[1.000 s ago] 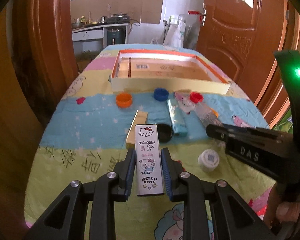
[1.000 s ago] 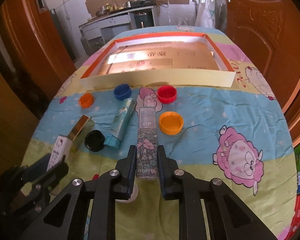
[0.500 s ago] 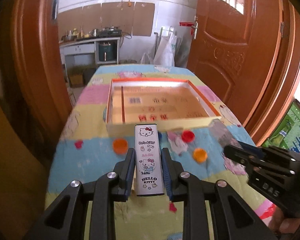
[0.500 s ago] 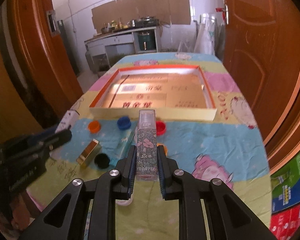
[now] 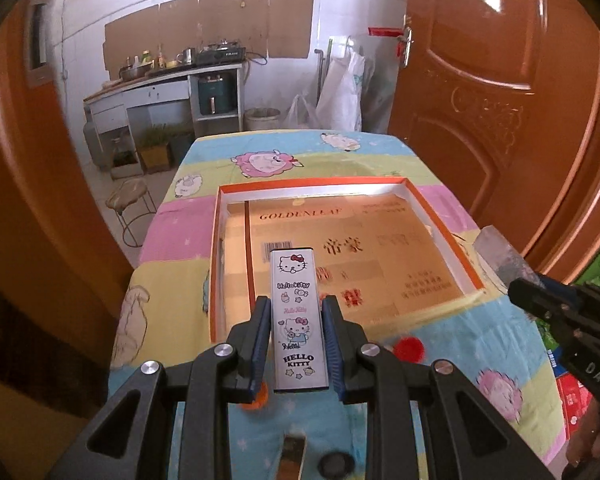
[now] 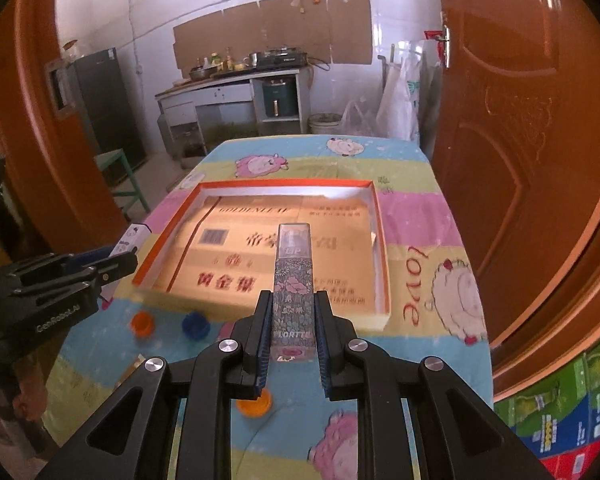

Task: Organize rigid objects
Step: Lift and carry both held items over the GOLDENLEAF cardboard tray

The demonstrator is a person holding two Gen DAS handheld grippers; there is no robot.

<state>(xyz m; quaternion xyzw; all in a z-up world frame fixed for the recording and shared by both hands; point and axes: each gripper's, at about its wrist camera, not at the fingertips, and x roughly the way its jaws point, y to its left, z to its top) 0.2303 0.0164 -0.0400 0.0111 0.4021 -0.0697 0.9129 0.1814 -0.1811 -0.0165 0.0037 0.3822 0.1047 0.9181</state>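
1. Hello Kitty box (image 5: 299, 316), left wrist view: clamped upright between the left gripper (image 5: 297, 344) fingers, its top reaching past the fingertips over the near part of the orange-rimmed tray (image 5: 432, 216). A red cap (image 5: 408, 349) lies just right of the fingers; the right gripper (image 5: 540, 300) shows at the far right.
2. Right wrist view: the right gripper (image 6: 291, 330) is closed on a floral lip-gloss tube (image 6: 293, 288), which points over the tray (image 6: 380, 240). An orange cap (image 6: 142, 323) and a blue cap (image 6: 195, 325) lie left of the fingers; another orange cap (image 6: 254, 406) sits beneath them.
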